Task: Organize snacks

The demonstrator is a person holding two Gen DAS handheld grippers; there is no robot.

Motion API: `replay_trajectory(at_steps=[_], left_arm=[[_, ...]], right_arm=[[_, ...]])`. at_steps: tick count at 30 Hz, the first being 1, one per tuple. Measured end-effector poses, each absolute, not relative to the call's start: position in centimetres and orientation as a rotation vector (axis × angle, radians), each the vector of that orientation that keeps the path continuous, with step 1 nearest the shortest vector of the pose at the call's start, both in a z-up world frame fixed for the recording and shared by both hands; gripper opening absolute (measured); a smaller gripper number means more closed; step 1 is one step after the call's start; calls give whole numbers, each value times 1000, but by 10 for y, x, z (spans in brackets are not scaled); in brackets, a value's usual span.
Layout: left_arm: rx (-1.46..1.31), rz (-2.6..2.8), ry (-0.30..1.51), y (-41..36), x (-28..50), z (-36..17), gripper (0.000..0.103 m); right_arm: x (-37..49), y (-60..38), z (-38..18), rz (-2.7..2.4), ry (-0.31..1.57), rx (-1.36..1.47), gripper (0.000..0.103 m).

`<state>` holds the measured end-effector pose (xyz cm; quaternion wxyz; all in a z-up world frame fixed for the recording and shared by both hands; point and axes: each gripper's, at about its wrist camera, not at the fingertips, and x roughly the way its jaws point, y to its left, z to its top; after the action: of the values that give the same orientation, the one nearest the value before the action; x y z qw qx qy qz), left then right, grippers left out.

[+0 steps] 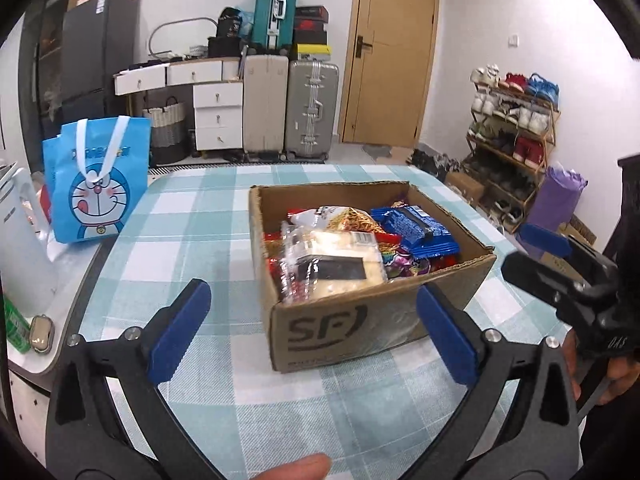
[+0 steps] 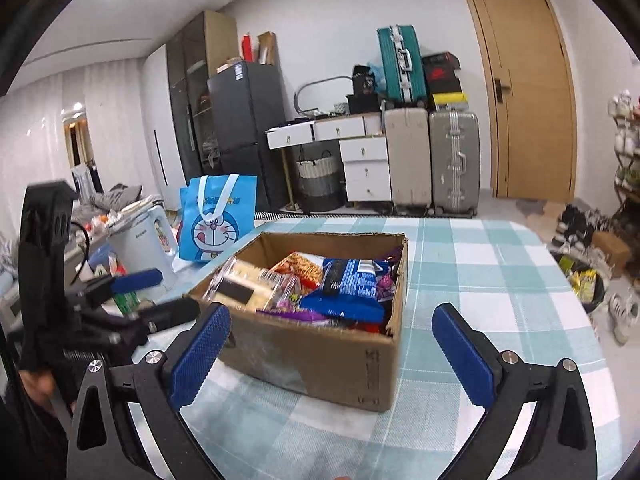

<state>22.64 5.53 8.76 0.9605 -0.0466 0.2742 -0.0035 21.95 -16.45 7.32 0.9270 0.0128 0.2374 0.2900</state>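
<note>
A brown cardboard box (image 1: 340, 328) marked SF stands on the teal-checked tablecloth (image 1: 200, 232), packed with snacks. On top lie a clear-wrapped pale pack with a black label (image 1: 340, 256), a blue packet (image 1: 416, 228) and a noodle-snack bag (image 1: 352, 216). My left gripper (image 1: 312, 294) is open just in front of the box's near wall, nothing between its blue pads. My right gripper (image 2: 331, 313) is open too, facing the box (image 2: 320, 360) from its other near corner, with the blue packet (image 2: 348, 284) ahead. Each gripper shows at the edge of the other's view.
A blue cartoon-cat tote bag (image 1: 96, 184) stands at the table's far left beside a white appliance (image 1: 24, 240). Beyond the table are suitcases (image 1: 312, 112), white drawers (image 1: 218, 116), a wooden door (image 1: 392, 52) and a shoe rack (image 1: 512, 128). A fingertip (image 1: 304, 466) shows at the bottom.
</note>
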Motion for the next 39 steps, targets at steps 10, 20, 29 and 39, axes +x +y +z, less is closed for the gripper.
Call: replay_trajectory(at_steps=[10, 20, 29, 39], left_arm=[[-109, 35, 493, 69, 196, 68, 102], [-70, 46, 459, 60, 197, 51, 102], [-32, 40, 441, 48, 196, 46, 102], [-5, 37, 439, 43, 195, 46, 102]], right_arm=[[197, -160, 51, 611, 438, 27, 103], [191, -164, 40, 597, 407, 48, 103], [189, -171, 41, 591, 385, 65, 103], [186, -166, 41, 586, 379, 30, 103]])
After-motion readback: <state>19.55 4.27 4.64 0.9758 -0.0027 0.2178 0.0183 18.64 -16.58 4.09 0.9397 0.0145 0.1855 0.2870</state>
